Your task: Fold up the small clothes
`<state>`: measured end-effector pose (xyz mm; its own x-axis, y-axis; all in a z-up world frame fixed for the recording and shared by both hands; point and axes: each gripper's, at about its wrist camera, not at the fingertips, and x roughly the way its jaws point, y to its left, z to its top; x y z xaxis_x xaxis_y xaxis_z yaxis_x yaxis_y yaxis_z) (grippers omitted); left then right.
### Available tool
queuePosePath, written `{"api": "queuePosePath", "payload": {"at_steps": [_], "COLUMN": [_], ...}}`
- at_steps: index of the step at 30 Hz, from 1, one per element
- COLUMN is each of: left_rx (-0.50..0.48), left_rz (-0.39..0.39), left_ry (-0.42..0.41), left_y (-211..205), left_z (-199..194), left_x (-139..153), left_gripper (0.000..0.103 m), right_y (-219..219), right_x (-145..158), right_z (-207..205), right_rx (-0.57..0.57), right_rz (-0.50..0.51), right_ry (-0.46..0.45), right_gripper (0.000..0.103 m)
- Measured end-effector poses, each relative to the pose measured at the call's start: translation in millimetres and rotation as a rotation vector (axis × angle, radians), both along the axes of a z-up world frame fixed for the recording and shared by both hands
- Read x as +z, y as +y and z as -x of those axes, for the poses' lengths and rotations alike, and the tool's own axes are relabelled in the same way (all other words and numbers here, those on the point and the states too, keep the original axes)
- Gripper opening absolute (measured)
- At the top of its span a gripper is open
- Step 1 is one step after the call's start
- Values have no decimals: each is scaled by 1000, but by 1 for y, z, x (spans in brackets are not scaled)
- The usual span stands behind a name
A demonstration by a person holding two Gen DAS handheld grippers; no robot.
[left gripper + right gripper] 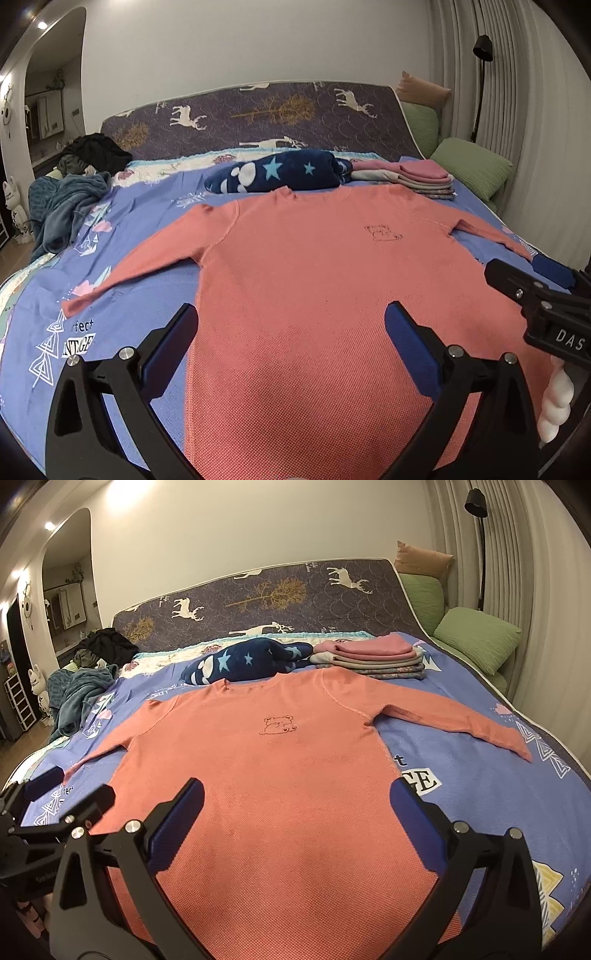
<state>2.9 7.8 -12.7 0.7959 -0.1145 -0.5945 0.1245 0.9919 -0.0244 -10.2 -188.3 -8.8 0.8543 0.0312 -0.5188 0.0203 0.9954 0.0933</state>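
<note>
Both the left tool (291,325) and right tool (297,801) hang wide open over the flat coral shirt's (266,775) hem, bare bed (480,794) beside each sleeve.

The left gripper (291,325) hovers near the bed's front edge, its two blue-padded fingers (173,343) spread wide apart with nothing between them. The right gripper (297,805) hangs just beside it, level with it, fingers (417,823) equally wide and empty. Each shows at the edge of the other's view: the right gripper (546,291) at the left camera's right side, the left gripper (48,805) at the right camera's left side. Both point toward the bed's head.
</note>
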Motion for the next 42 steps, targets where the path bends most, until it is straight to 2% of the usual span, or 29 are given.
{"api": "queuePosePath", "payload": {"at_steps": [1,4,7,13,30,33,35,36,38,40,42], "left_rx": [0,7,8,-17,0,3,9,12,22,53,110], "left_rz": [5,-53,-33,12,86,99,110,119,191,280,373], "left_ry": [7,12,21,37,26,29,38,44,70,110,162], "left_y": [1,2,8,16,45,52,59,64,83,108,141], "left_z": [0,-3,-4,-9,-18,-21,-26,-29,-39,-49,-61], "left_x": [-1,-3,-3,-7,-13,-14,-15,-15,-18,-24,-34], "left_gripper": [100,100,100,92,92,92,91,86,82,77,72], "right_y": [1,3,5,14,37,43,46,46,45,41,38], "right_x": [-1,-1,-2,-4,-7,-6,-5,-5,-6,-8,-11], "right_z": [-1,-2,-5,-10,-27,-31,-33,-36,-41,-47,-53], "right_rx": [0,2,4,15,35,56,76,86,99,105,93], "right_rz": [1,5,10,24,75,89,90,84,70,57,54], "right_ry": [2,6,11,20,30,23,20,22,33,52,71], "right_gripper": [101,101,101,101,101,93,80,76,64,57,55]}}
